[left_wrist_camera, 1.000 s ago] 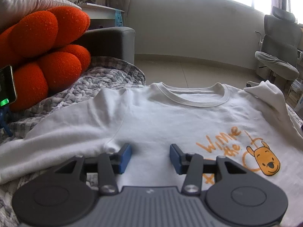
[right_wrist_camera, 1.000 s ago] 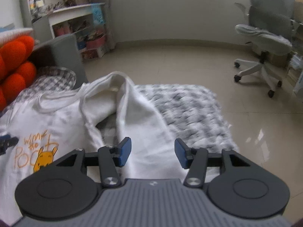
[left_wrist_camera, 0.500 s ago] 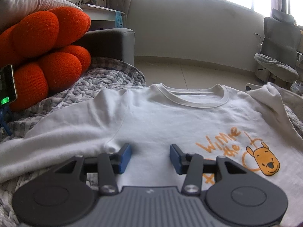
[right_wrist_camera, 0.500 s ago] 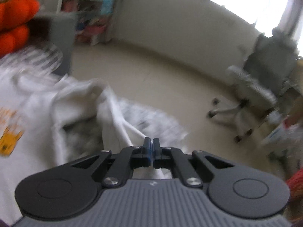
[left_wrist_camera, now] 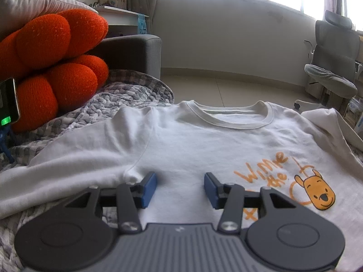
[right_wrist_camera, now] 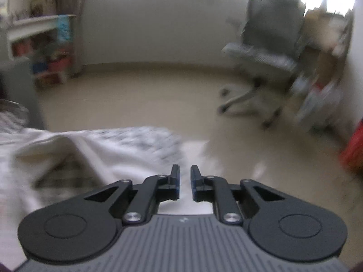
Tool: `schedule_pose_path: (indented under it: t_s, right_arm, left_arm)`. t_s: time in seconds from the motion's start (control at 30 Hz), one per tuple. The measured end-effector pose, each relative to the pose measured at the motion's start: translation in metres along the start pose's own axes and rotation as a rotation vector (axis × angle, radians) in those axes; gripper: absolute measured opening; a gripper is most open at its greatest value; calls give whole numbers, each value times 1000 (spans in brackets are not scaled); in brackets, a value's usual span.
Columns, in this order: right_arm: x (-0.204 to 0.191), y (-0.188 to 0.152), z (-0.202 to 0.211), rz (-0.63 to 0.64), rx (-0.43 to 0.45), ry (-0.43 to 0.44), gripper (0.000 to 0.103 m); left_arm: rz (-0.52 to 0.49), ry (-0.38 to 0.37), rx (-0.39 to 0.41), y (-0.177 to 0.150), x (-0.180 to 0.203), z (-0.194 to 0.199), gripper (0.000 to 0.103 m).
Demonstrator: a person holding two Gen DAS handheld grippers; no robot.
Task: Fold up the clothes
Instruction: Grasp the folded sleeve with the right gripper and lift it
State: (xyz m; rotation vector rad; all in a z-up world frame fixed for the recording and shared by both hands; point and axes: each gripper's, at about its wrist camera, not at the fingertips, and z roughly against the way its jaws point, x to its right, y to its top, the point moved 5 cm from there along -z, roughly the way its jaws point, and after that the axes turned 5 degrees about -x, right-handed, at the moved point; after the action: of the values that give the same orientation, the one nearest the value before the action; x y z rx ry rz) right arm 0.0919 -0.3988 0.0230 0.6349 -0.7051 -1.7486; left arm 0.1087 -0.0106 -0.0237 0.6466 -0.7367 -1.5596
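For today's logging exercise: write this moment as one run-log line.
left gripper: open over white sweatshirt | right gripper: jaws just reopening, narrow gap, nothing visibly between | sweatshirt: flat, unfolded

At your left gripper's [left_wrist_camera: 180, 187] twelve o'clock the white shirt [left_wrist_camera: 204, 145] lies flat, open air above it to the collar. Orange cushions [left_wrist_camera: 56, 63] and a phone [left_wrist_camera: 8, 102] crowd your ten o'clock. Ahead of your right gripper [right_wrist_camera: 185, 182], bare floor [right_wrist_camera: 147, 99] stays clear; an office chair [right_wrist_camera: 261, 54] blocks one o'clock.
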Motion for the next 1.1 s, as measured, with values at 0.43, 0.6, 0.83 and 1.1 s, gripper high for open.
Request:
schedule_pose_path:
  t_s: [0.43,0.6,0.83,1.1]
  right_arm:
    - [-20,-9,-34,-686,-185,538,64]
    - [-35,-5,-34,-755,-226,569,64]
    - [-37,12,-45,-737,-185,428,18]
    - [-20,-7,-38,-953,-149,544,70]
  left_arm:
    - [1,0,1,0,-1,0,49]
    - [2,-1,2,0,-1,0,49]
    - [4,-6,3,-1,-1,-1,49]
    - [0,-1,4,-1,0,-1,50]
